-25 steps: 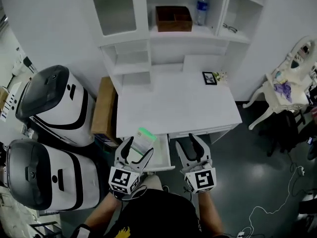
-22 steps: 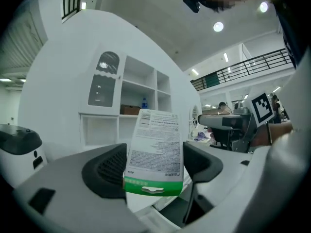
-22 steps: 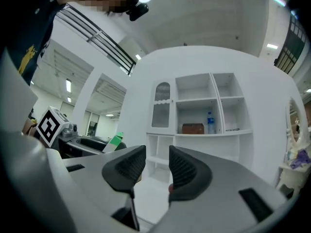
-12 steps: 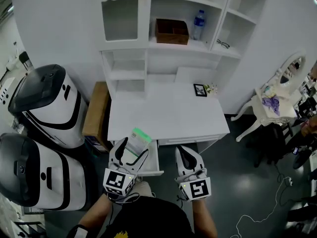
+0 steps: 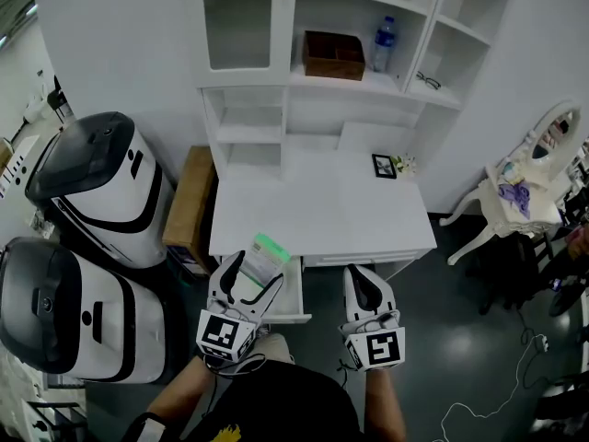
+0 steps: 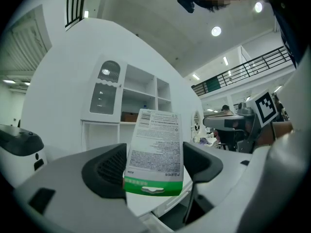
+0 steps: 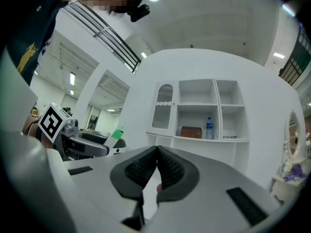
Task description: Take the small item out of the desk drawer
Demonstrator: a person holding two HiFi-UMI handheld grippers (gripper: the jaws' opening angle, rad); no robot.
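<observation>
Packet (image 5: 265,256): flat, white w/ green band and printed label; upright btwn jaws of left gripper (image 6: 154,171), above open drawer (image 5: 296,295).
Left gripper: grasping packet, pads on its two sides, jaws wide.
Right gripper (image 7: 156,154): clenched, pads together, nothing btwn; just off front edge of desk (image 5: 317,215), right of drawer.
Drawer: pulled out at desk front edge, left end.
Desk top: small picture frame (image 5: 384,166) near rear right corner.
</observation>
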